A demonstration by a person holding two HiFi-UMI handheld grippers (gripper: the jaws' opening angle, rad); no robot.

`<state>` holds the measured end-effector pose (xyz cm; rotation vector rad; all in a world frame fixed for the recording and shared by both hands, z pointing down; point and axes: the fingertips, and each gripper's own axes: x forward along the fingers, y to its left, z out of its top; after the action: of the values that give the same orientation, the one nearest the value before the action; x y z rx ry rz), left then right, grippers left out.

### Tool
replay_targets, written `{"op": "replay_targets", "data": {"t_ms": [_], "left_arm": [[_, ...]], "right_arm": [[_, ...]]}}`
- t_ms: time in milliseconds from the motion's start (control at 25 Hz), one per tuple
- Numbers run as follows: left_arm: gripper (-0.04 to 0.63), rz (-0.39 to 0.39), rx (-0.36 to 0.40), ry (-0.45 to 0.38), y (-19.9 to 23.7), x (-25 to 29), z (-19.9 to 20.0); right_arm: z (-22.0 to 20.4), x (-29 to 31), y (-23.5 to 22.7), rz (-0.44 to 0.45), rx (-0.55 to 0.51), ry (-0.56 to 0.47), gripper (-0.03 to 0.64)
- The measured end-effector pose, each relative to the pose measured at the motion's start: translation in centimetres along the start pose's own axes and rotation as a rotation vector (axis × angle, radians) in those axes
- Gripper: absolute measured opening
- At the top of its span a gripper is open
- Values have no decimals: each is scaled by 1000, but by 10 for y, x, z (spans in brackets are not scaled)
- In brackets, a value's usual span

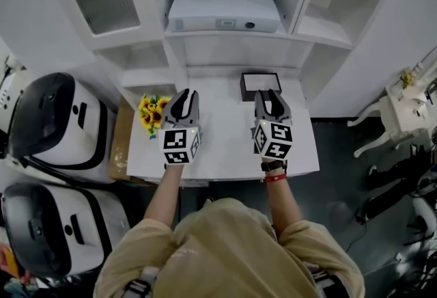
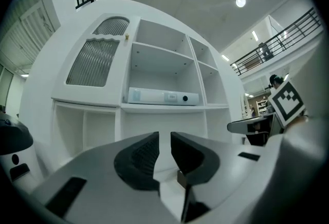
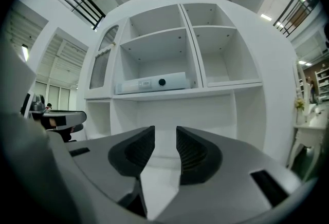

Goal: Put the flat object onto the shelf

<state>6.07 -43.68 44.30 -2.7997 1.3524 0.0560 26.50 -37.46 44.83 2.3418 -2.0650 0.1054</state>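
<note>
A flat white box with a small lens lies on the middle shelf of the white cabinet; it also shows in the left gripper view and the right gripper view. Both grippers hover level over the white table, pointing at the cabinet. My left gripper has its jaws a narrow gap apart with nothing between them. Beside it, my right gripper stands slightly wider, also empty.
A black-framed flat box sits at the table's back right, just ahead of the right gripper. A bunch of sunflowers stands at the table's left edge. Black-and-white machines crowd the floor at left, and white furniture stands at right.
</note>
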Motion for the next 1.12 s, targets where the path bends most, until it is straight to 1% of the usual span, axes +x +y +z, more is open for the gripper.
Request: {"op": "replay_targets", "data": {"t_ms": [200,520,800,1120], "left_arm": [[72,16,-8,28,-3,-14,-17],[50,33,2,53,-5,-32,-30],[35,43,-9,104,-16,-50,-61],[26,51,-20,111,-20,-63,-73]], "right_arm": [[-16,-14,-1,1,-12,-1,118],[-35,-35,3,17,-25,4,87],[-48,-49,2,22,-24,16,67],[-55,-63,6,15,-43,-3,37]]}}
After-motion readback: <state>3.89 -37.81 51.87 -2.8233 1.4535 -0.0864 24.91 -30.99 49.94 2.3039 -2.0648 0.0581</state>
